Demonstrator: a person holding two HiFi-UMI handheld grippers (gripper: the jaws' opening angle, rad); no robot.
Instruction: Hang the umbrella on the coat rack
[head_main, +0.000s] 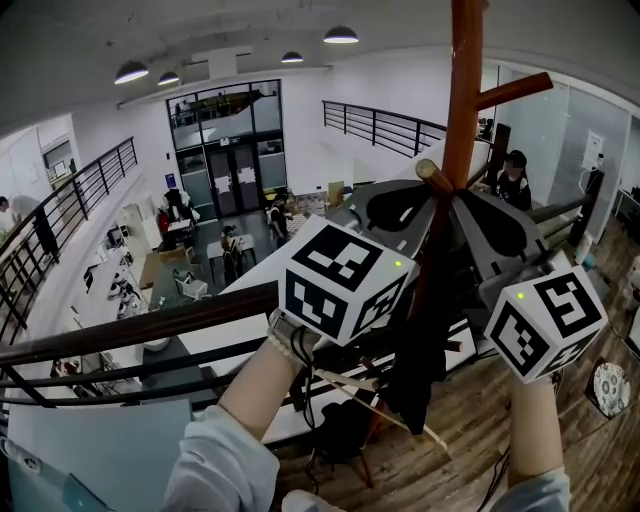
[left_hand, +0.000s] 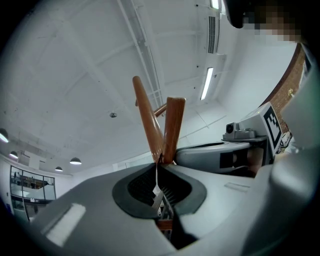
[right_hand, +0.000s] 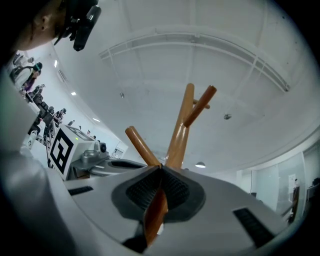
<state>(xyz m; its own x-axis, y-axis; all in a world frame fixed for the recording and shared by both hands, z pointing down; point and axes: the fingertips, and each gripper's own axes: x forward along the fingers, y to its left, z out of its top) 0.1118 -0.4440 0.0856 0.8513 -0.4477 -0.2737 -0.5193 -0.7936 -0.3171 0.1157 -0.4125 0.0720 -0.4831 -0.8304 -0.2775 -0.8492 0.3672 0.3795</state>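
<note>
The wooden coat rack pole (head_main: 463, 90) rises in front of me with angled pegs (head_main: 512, 91). A dark folded umbrella (head_main: 420, 340) hangs down along the pole below both grippers. My left gripper (head_main: 425, 203) is shut against the pole on a thin white loop (left_hand: 156, 175) of the umbrella, just under a peg end (head_main: 432, 174). My right gripper (head_main: 462, 208) sits beside it, shut on the umbrella's wooden handle (right_hand: 156, 215). In the gripper views the pole (left_hand: 172, 130) (right_hand: 180, 130) and a peg (right_hand: 141, 145) stand right beyond the jaw tips.
A dark railing (head_main: 140, 330) runs across just behind the rack, with a lower floor of desks and people beyond it. A person (head_main: 514, 178) sits near the glass wall at the right. Wooden floor (head_main: 480, 420) lies below.
</note>
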